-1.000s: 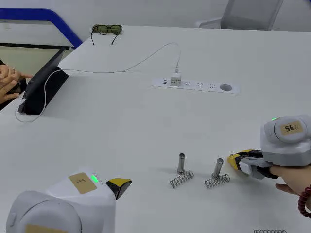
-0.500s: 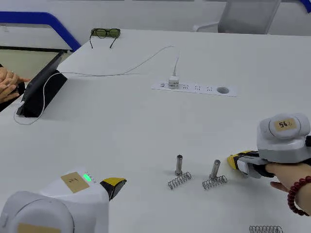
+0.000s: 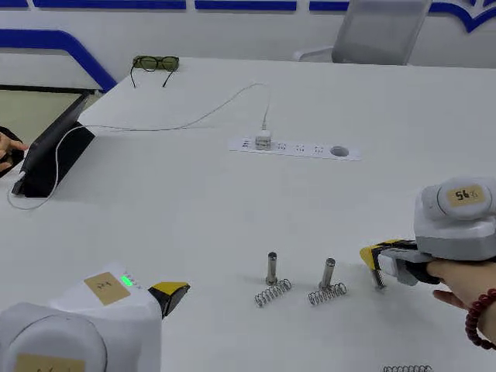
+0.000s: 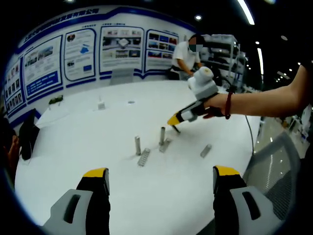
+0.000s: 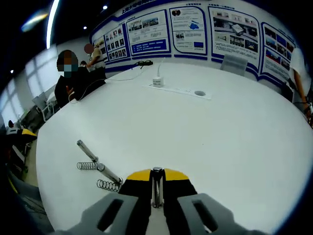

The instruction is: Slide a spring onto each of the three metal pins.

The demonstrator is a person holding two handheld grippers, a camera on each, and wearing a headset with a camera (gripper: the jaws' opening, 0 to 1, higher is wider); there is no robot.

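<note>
Two pins up, third in the right claw

Most of the head view is the white table (image 3: 194,209), with the work near its front edge. The right gripper (image 3: 378,256) sits low at the right, jaws closed narrow on the third pin (image 3: 377,279). That pin hangs upright with its foot at or just above the surface; I cannot tell if it touches. The left gripper (image 4: 160,172) hovers well apart at the left, jaws wide and holding nothing. Between them stand the left pin (image 3: 271,267) and the middle pin (image 3: 328,273), both upright. By each foot a spring lies on its side: the left spring (image 3: 273,292) and the middle spring (image 3: 327,294). The third spring (image 3: 407,369) lies nearer the person, at the bottom edge.

The step in hand looks like standing the third pin in line with the others. Keep it plumb, lower it until the foot sits flat, then part the jaws slowly and evenly so it does not topple. Stay off the middle spring. No spring is on a pin yet.
</note>
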